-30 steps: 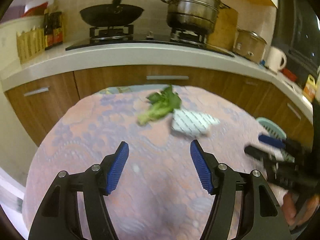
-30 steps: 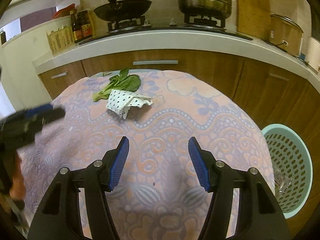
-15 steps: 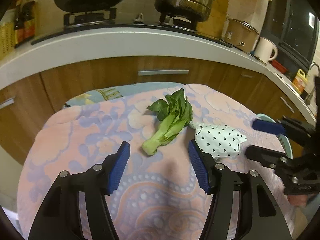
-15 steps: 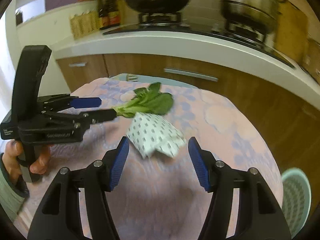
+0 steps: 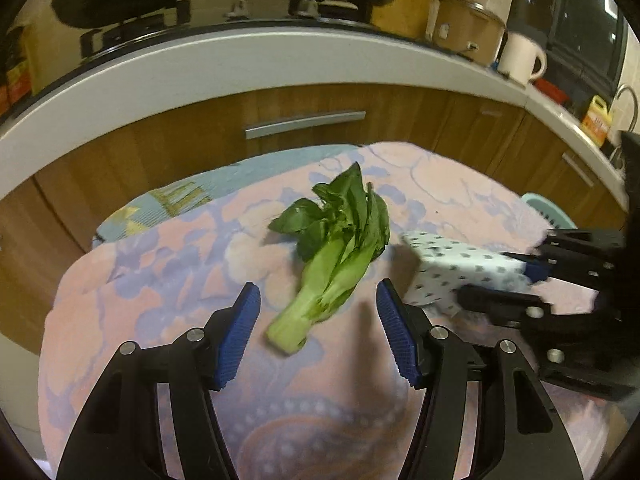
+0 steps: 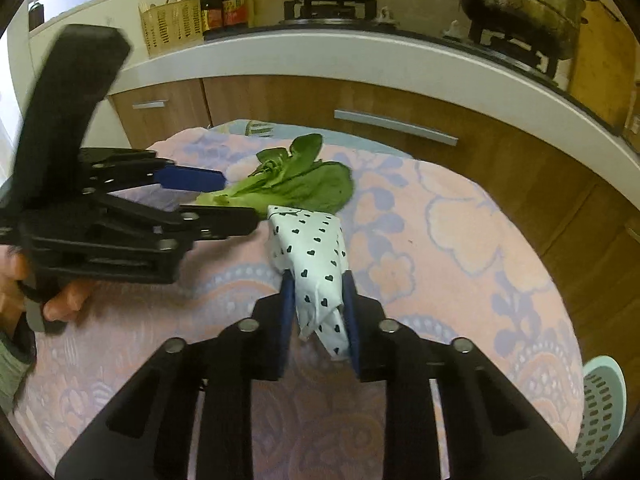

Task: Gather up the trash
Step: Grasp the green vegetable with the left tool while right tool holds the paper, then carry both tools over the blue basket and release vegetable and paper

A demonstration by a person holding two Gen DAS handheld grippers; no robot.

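Observation:
A green bok choy (image 5: 336, 256) lies on the patterned tablecloth (image 5: 160, 280). My left gripper (image 5: 316, 300) is open, its fingers on either side of the stalk end, not touching it. A white paper with black hearts (image 6: 316, 264) lies just right of the bok choy (image 6: 296, 184). My right gripper (image 6: 316, 292) is shut on this paper. In the left wrist view the paper (image 5: 460, 268) and the right gripper (image 5: 508, 284) show at the right. In the right wrist view the left gripper (image 6: 236, 196) shows at the left.
A pale green perforated basket (image 6: 604, 404) stands beyond the table's right edge; its rim also shows in the left wrist view (image 5: 548, 208). Wooden cabinets (image 5: 304, 120) and a white counter with wok, pot and bottles run behind the table.
Both grippers moved forward toward the far items. My right gripper closed on the heart-print paper. My left gripper came to straddle the bok choy stalk, staying open.

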